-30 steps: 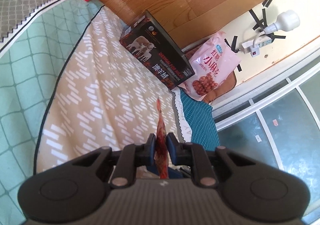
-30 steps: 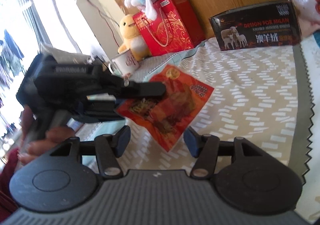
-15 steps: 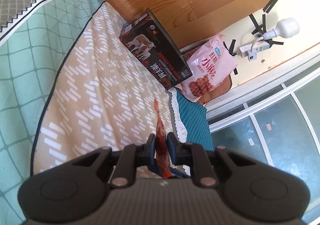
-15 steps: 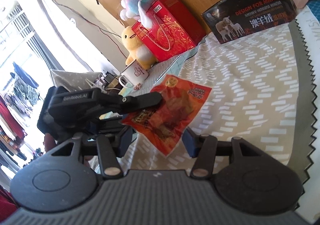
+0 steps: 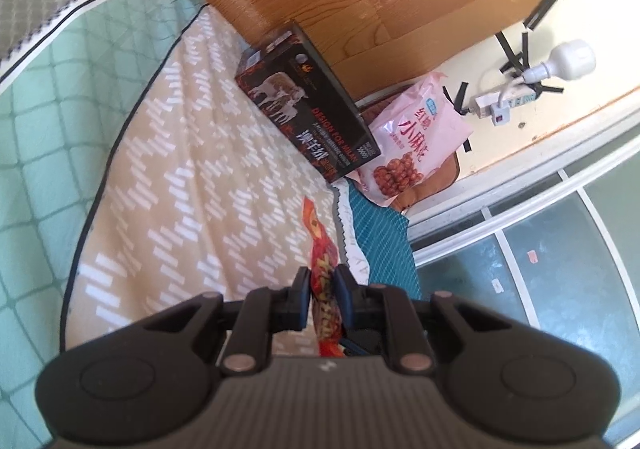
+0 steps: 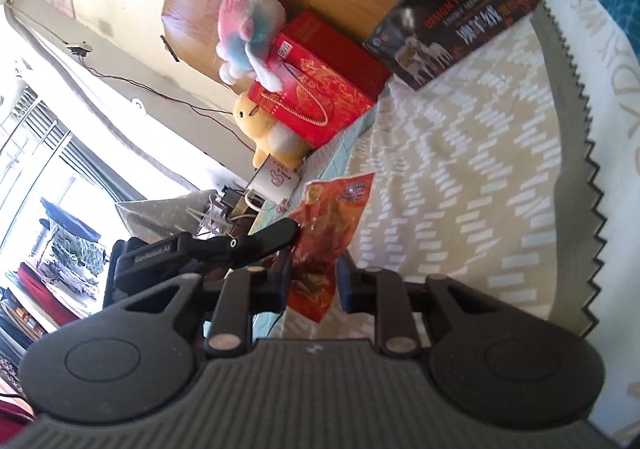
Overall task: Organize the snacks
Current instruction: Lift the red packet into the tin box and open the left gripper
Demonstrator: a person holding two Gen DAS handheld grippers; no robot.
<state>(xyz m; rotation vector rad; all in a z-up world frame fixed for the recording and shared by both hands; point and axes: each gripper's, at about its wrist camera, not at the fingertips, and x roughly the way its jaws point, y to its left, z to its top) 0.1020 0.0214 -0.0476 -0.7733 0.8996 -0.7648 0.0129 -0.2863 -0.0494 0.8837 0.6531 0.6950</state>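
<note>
A red snack packet [image 5: 320, 249] hangs edge-on in my left gripper [image 5: 323, 281], which is shut on it above the beige patterned bedspread [image 5: 180, 189]. In the right wrist view the same packet [image 6: 332, 217] shows its flat face, crumpled at its lower corner. My right gripper [image 6: 312, 273] has that corner between its jaws, which are closing, and the pads touch the packet on both sides. The left gripper [image 6: 290, 237] reaches in from the left and grips the packet's left edge.
A black box with sheep pictures [image 5: 316, 117] stands at the head of the bed against a wooden headboard. A pink snack bag [image 5: 412, 141] leans beside it. A red gift bag [image 6: 316, 89], two plush toys [image 6: 248, 29] and a white mug [image 6: 276, 179] sit at the left.
My right gripper rolled and moved in on the packet, and its jaws came from wide apart to close around the lower corner. The left gripper kept its hold and stayed put.
</note>
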